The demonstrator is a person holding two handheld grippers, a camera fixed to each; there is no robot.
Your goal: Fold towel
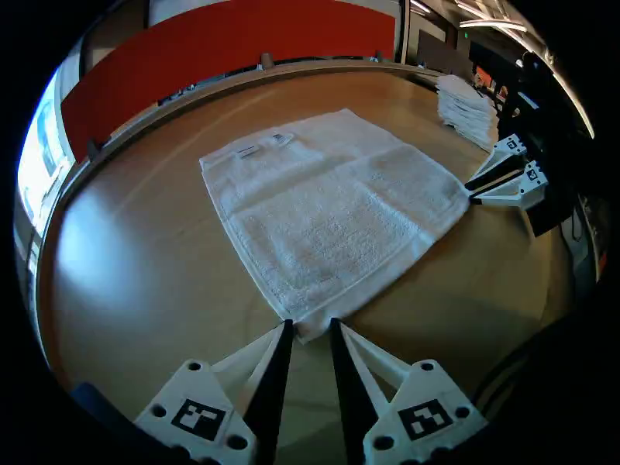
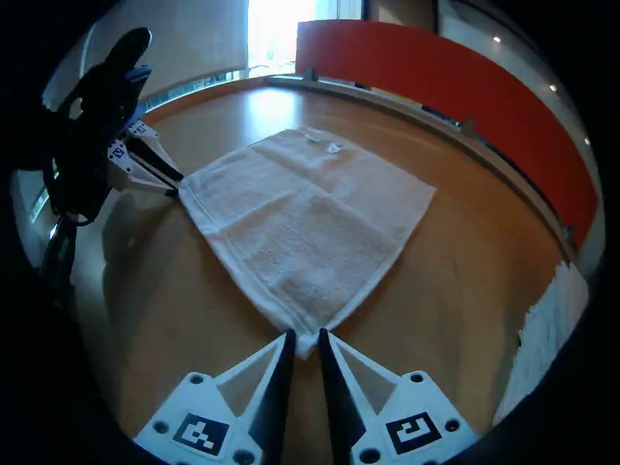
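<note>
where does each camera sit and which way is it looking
Left gripper view: rides the left gripper, looking along its two fingers over the near corner of the towel toward the red panel; the right gripper sits at the far-right corner.
Right gripper view: rides the right gripper, facing across the towel toward the bright window; its own fingers flank the near corner, the left gripper at the left corner.
Shared: towel, wooden table, red panel, both grippers.

tag [image 1: 280, 139] on the towel [image 1: 333, 225] too small to read — folded stack [image 2: 546, 337] cut by the edge
</note>
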